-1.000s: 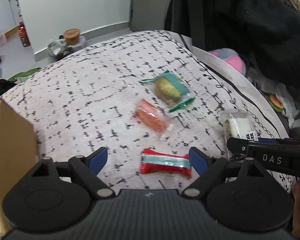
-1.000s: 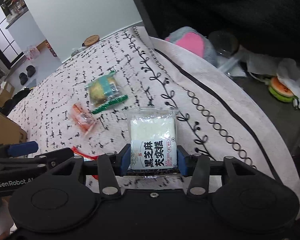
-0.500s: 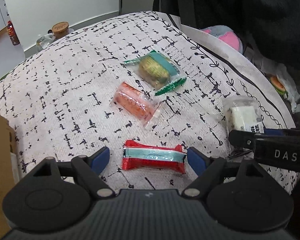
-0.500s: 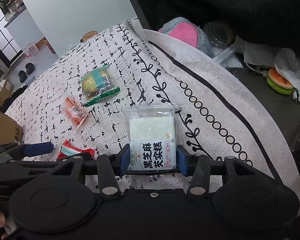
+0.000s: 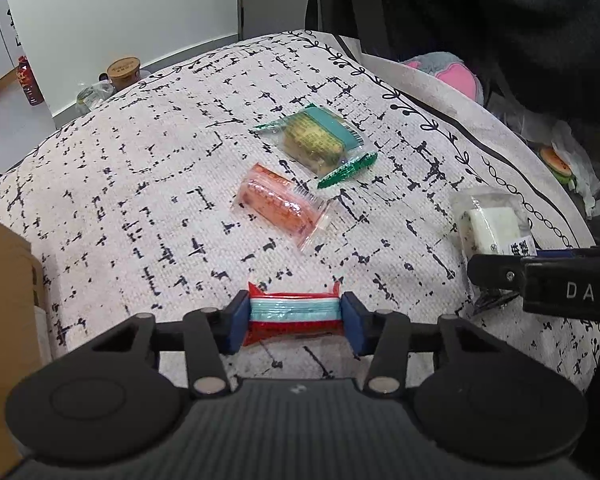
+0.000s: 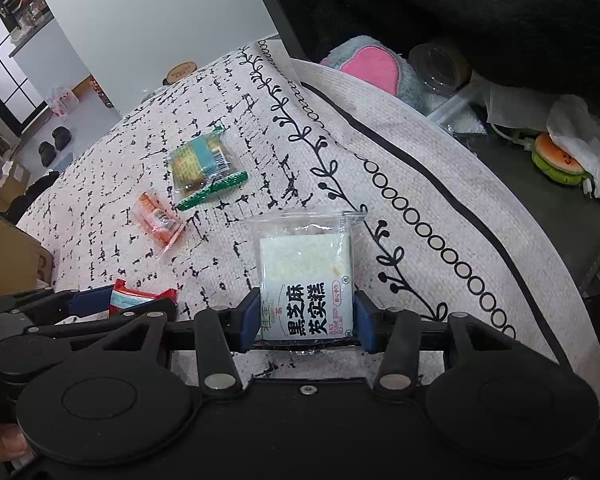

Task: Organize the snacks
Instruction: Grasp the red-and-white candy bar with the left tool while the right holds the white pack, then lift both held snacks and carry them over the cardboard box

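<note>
A white cloth (image 5: 148, 184) printed with black dashes, a vine border and a chain of circles covers the counter. A brown cardboard box (image 5: 4, 304) stands at its left edge.

Two grippers work over it. The right gripper (image 6: 306, 316), marked "DAS" on its side in the left wrist view, is clamped on the lower end of one white rice cake packet (image 6: 306, 280); the packet's label carries large black Chinese characters and small print reading "BLACK SESAME SEEDS RICE CAKE". The left gripper (image 5: 296, 320) has just been closing, and its blue pads (image 5: 238, 320) now press on both ends of one red candy bar (image 5: 294, 314) with a pale blue-and-white band, lying on the cloth near the front edge.

Two more snacks lie loose farther back, near each other: one orange packet (image 5: 282, 206) in clear wrap with a barcode, and one green-and-teal packet (image 5: 318, 140) holding a yellowish cake, its small print too fine to read. That makes four snacks.
</note>
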Tool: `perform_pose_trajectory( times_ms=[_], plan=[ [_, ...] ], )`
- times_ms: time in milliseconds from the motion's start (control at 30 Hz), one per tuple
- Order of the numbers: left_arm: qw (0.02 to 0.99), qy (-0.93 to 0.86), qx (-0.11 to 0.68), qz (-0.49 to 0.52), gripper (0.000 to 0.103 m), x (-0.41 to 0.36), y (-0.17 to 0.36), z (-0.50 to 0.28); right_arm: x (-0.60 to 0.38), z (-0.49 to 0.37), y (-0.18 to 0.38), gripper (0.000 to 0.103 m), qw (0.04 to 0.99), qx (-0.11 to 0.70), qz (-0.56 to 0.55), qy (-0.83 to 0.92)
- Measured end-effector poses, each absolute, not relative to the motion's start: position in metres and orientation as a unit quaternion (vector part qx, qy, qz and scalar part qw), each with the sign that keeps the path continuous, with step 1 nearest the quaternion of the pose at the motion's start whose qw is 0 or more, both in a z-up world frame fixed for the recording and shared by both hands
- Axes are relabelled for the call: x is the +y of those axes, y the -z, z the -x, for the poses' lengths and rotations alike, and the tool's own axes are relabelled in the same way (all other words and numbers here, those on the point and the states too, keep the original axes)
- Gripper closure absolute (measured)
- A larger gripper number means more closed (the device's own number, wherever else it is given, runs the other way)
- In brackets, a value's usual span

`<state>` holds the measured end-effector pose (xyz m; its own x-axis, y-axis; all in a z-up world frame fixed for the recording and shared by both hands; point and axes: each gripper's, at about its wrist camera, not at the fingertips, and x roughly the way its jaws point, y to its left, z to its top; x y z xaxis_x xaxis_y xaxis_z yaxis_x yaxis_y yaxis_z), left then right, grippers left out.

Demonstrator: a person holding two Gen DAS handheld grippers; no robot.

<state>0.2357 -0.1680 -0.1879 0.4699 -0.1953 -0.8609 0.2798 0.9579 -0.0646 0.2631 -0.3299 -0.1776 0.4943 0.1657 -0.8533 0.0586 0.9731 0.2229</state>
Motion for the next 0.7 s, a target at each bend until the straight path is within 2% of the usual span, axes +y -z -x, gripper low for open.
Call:
perform_pose_trajectory(
  times_ms=[700],
  plan=[
    [0.888, 0.127, 0.441, -0.014, 0.057, -0.128, 0.140, -0.215, -0.281, -0.253, 0.150, 0.057, 0.873, 0.474, -0.096, -0.063]
  ],
)
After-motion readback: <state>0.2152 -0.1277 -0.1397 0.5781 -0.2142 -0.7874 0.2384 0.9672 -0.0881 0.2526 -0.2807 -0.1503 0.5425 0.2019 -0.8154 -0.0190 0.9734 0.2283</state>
